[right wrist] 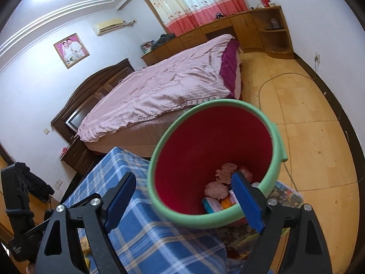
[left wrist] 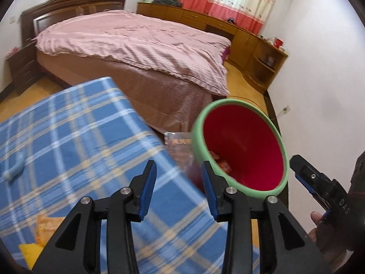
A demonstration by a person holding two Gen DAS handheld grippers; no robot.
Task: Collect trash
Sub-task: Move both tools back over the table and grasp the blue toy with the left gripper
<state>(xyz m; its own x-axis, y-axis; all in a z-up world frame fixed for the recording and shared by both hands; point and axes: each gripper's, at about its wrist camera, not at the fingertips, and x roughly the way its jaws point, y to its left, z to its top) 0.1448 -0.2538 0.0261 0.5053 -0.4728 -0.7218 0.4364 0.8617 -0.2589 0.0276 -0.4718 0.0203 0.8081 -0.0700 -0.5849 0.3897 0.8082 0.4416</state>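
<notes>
The left gripper (left wrist: 179,178) is spread wide with nothing between its blue pads, hanging over the edge of a blue plaid cloth (left wrist: 68,141). Just ahead of it a blurred clear wrapper (left wrist: 179,142) shows in the gap between the fingers, beside the bin (left wrist: 196,137) — whether it touches anything cannot be told. The bin, green-rimmed and red inside, is to the right of this gripper's right finger, its rim close by. The right gripper (right wrist: 183,197) is also wide open and empty; its right finger (right wrist: 247,202) reaches over the near rim of the bin (right wrist: 159,196), while the left finger stays outside, over the cloth (right wrist: 141,235). Down in the bin, just beyond that right finger, lies trash (right wrist: 222,182) — pinkish crumpled wads and small packets. Beyond both grippers stands a bed (right wrist: 164,84) under a pink cover, with wooden cabinets (right wrist: 216,28) and a curtain (right wrist: 194,2) farther off.
</notes>
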